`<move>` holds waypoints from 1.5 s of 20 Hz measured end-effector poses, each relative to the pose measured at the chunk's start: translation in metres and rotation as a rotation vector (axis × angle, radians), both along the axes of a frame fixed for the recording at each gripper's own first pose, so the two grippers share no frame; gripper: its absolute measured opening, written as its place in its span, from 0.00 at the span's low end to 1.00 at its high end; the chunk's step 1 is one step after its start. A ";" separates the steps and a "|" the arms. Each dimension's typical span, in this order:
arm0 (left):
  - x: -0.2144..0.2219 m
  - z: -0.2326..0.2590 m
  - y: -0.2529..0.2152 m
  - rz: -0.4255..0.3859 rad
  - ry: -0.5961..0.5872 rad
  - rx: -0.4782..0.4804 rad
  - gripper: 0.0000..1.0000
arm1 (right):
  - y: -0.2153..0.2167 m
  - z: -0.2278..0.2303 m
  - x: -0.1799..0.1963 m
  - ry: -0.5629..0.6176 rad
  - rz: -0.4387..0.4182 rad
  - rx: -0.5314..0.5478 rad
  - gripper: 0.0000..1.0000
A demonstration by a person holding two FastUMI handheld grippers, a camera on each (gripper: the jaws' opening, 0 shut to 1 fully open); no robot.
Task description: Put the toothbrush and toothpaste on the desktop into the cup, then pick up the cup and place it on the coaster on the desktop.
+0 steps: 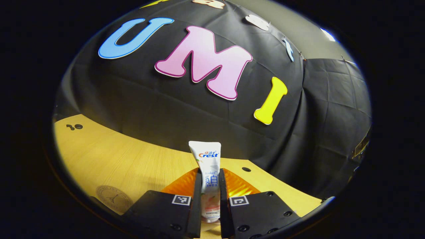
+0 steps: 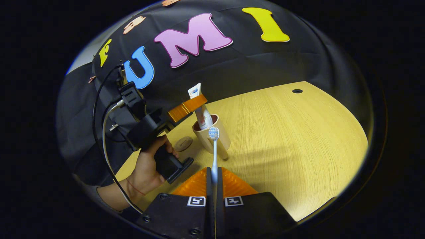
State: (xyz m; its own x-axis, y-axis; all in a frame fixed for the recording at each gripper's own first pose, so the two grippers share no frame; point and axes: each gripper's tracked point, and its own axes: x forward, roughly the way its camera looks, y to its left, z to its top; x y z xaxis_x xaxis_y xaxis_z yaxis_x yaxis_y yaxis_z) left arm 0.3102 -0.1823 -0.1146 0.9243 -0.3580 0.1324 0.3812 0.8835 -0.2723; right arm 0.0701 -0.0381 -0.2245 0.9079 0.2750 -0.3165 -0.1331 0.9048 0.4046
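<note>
The left gripper point(image 1: 210, 202) has its fingers pinching the toothpaste point(image 1: 206, 172) at mid-tube, crimped end up; seen from the right gripper view, its cap end is dipping into the cup point(image 2: 212, 134). The right gripper point(image 2: 214, 186) has its fingers pressed onto the toothbrush point(image 2: 214, 152) handle, bristles up, just in front of the cup. The cup stands near the middle of the tabletop point(image 2: 292, 132), the coaster point(image 2: 183, 143) beside it toward the left gripper. The tube looks soft and light, the brush stiff and slim; the cup seems tippable, best gripped by its wall.
</note>
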 end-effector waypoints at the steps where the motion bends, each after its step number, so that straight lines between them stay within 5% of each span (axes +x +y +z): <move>1: -0.002 -0.004 -0.001 -0.001 0.005 0.006 0.28 | -0.001 0.000 0.001 0.000 -0.005 0.003 0.06; 7: -0.011 -0.024 -0.006 -0.006 0.066 0.010 0.27 | -0.006 0.002 0.001 -0.002 -0.018 0.011 0.06; 10: -0.018 -0.024 -0.006 -0.012 0.067 0.001 0.40 | -0.005 0.008 0.006 -0.008 -0.027 0.026 0.06; 11: -0.021 -0.022 -0.004 -0.004 0.063 0.007 0.53 | -0.005 0.012 0.007 -0.015 -0.032 0.040 0.06; 17: -0.046 -0.009 0.021 0.037 0.024 0.049 0.68 | -0.005 0.056 0.030 -0.110 -0.053 0.116 0.06; 18: -0.052 -0.008 0.028 0.042 0.020 0.051 0.77 | -0.004 0.067 0.037 -0.139 -0.050 0.123 0.06; 19: -0.058 -0.008 0.036 0.051 0.019 0.055 0.68 | -0.002 0.076 0.041 -0.167 -0.044 0.130 0.06; 30: -0.117 -0.059 0.080 0.082 0.143 0.039 0.68 | 0.042 0.165 0.113 -0.459 0.122 0.066 0.06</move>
State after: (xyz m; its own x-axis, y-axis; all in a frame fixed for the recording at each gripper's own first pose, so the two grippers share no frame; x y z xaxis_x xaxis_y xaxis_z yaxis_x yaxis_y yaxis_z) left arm 0.1930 -0.1024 -0.1734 0.9591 -0.2828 -0.0148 0.2671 0.9209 -0.2838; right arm 0.1831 0.0037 -0.0600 0.9093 0.3948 0.1315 -0.4155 0.8455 0.3354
